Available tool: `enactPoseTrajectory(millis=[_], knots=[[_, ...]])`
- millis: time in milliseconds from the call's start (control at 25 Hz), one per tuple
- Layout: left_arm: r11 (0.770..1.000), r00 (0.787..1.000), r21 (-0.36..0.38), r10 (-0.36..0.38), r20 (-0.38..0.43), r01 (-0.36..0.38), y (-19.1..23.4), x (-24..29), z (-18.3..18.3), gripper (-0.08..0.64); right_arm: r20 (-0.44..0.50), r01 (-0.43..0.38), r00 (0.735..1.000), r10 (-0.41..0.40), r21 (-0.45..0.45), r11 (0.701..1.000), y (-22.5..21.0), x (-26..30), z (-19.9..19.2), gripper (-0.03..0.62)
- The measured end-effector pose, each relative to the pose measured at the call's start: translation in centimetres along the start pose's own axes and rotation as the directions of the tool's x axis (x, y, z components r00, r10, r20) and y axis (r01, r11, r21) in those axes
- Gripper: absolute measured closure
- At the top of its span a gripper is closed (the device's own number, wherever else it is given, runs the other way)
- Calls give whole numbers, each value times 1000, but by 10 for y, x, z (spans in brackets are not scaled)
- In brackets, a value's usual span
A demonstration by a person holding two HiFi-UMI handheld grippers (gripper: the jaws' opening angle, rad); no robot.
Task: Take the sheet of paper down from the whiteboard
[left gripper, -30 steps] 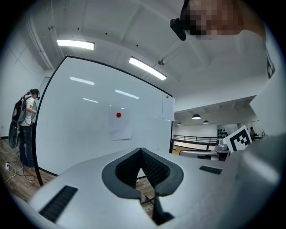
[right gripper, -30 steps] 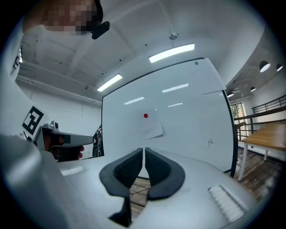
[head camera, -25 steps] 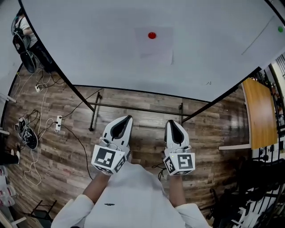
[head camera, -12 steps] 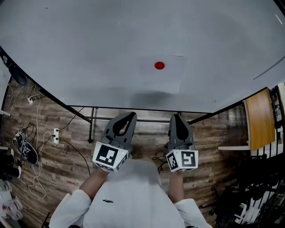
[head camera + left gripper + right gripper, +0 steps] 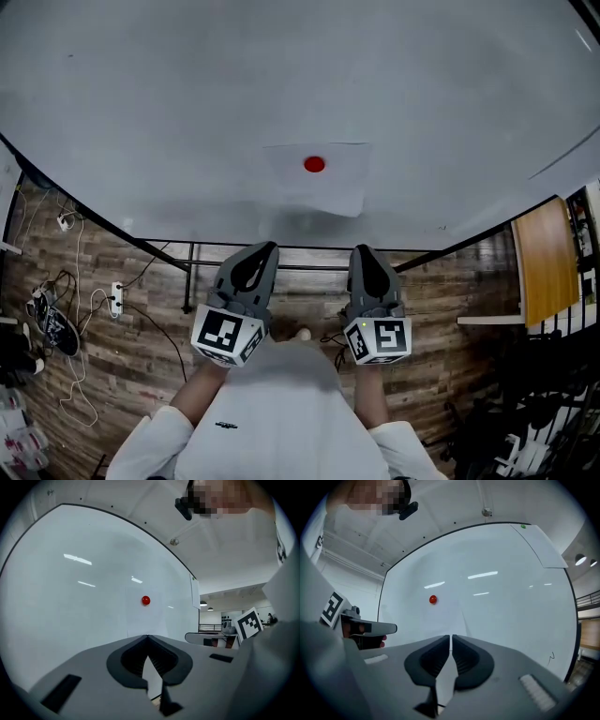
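Observation:
A white sheet of paper (image 5: 319, 183) hangs on the whiteboard (image 5: 187, 103), pinned near its top by a round red magnet (image 5: 314, 165). The magnet (image 5: 146, 600) also shows in the left gripper view, and the magnet (image 5: 433, 599) in the right gripper view. My left gripper (image 5: 265, 253) and right gripper (image 5: 364, 255) are held side by side just short of the board's lower edge, below the sheet. Both are shut with nothing between the jaws. Neither touches the paper.
The whiteboard stands on a black metal frame (image 5: 192, 272) over a wood floor. Cables and a power strip (image 5: 116, 297) lie on the floor at left. A wooden table (image 5: 542, 253) stands at right.
The whiteboard has come much nearer and fills more of the head view. Both grippers have moved forward toward it, still shut. The sheet now sits just above them.

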State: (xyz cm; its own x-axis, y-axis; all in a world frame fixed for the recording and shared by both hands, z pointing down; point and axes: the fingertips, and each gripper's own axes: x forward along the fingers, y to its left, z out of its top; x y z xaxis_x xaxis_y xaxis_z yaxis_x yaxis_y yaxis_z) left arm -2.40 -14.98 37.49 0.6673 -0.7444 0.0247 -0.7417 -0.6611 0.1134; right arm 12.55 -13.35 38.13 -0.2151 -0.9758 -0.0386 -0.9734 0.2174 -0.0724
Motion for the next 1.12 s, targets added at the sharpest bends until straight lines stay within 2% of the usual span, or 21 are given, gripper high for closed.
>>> enactPoseTrajectory(millis=[400,640,800,1120], knots=[[1000,1000,9,-6,0,6,-6,17,6,554,0,-28,1000,28,27,999,-12,12,2,575],[1000,1000,10,-10,-1,10,-10,25,4,554,-12,-56,998,56,48,997,-23,26,0,507],[1000,1000,14,-9,-7,9,-11,31,5,554,-21,-97,995,99,103,990,-28,43,-6,463],[1000,1000,27,8,-5,-8,-8,36,10,554,-62,-145,987,150,89,985,-32,70,-18,448]])
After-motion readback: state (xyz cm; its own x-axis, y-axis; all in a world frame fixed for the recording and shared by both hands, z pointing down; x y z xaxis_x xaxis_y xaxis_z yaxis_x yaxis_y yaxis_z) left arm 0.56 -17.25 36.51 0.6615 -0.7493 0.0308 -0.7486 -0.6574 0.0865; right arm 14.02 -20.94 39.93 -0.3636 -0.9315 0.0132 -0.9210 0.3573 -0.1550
